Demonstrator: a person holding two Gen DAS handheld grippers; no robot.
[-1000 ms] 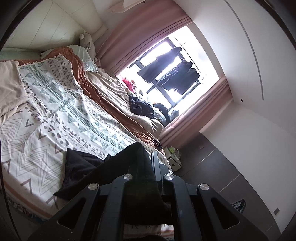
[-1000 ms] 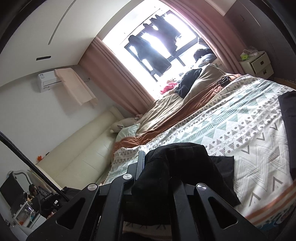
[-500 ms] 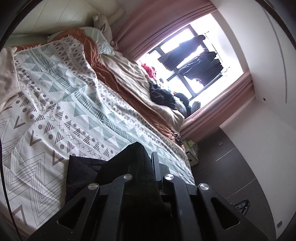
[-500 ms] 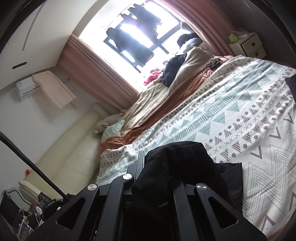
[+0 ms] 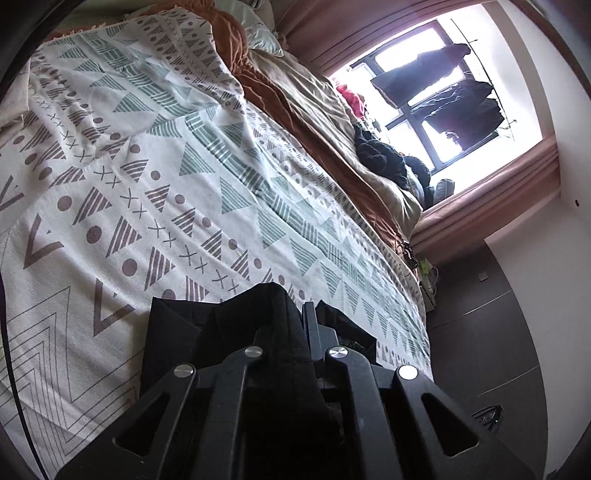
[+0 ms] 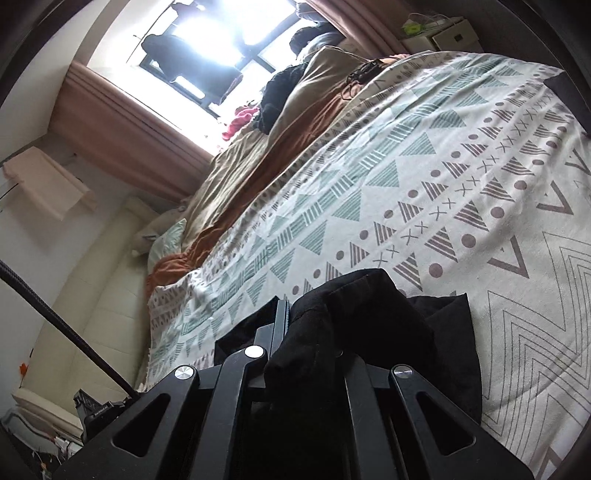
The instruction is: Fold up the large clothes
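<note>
A black garment lies at the near edge of a bed with a patterned white, green and mauve cover. My left gripper is shut on a bunched fold of the black garment, which drapes over its fingers. In the right wrist view my right gripper is shut on another bunched part of the black garment, held just above the cover. The far right edge of that view shows another dark piece of cloth.
A rumpled tan and rust duvet lies along the far side of the bed, with dark clothes piled on it. A bright window with hanging clothes and pink curtains stands behind. A nightstand and dark floor lie past the bed's foot.
Both grippers have tilted down and moved forward over the bed while holding the black garment. The cover now fills more of each view; ceiling and walls have dropped out.
</note>
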